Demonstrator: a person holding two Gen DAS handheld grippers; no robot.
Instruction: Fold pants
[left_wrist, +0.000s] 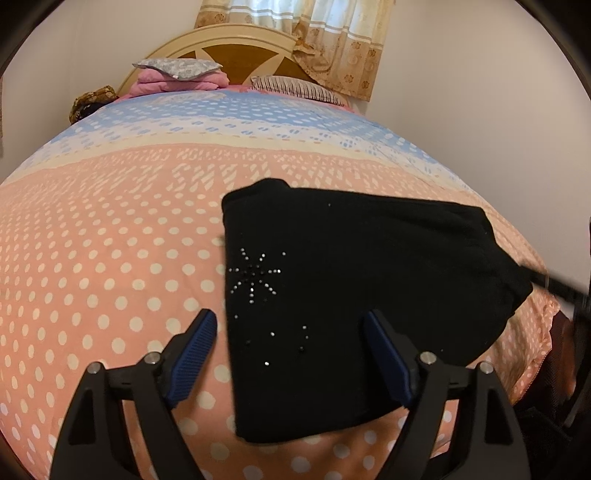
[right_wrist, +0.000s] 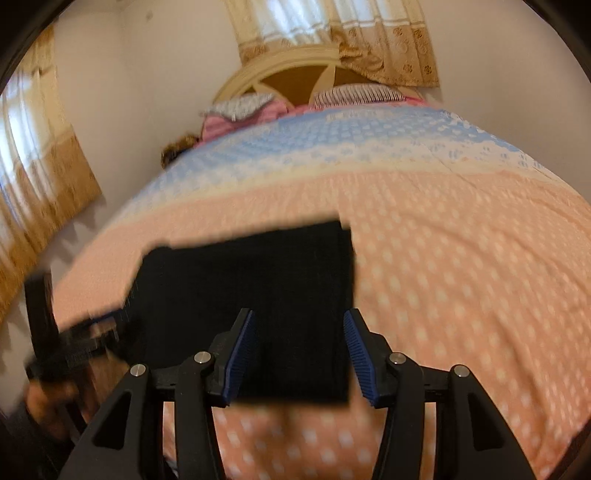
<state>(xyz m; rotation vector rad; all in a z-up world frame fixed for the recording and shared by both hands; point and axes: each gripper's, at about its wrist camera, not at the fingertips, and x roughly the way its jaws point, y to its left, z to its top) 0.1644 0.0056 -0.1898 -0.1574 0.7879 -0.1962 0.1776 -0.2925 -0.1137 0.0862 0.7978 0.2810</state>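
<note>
The black pants lie folded into a compact block on the pink polka-dot bedspread, with a rhinestone star pattern near their left edge. My left gripper is open above their near left part, holding nothing. The right gripper's blurred body shows at the pants' right end. In the right wrist view the pants lie as a dark rectangle, and my right gripper is open above their near edge, holding nothing. The left gripper appears blurred at the left.
Pillows and pink bedding lie by the cream headboard at the far end. A curtain hangs behind. The bed's right edge drops off near the pants. A second curtain hangs on the left wall.
</note>
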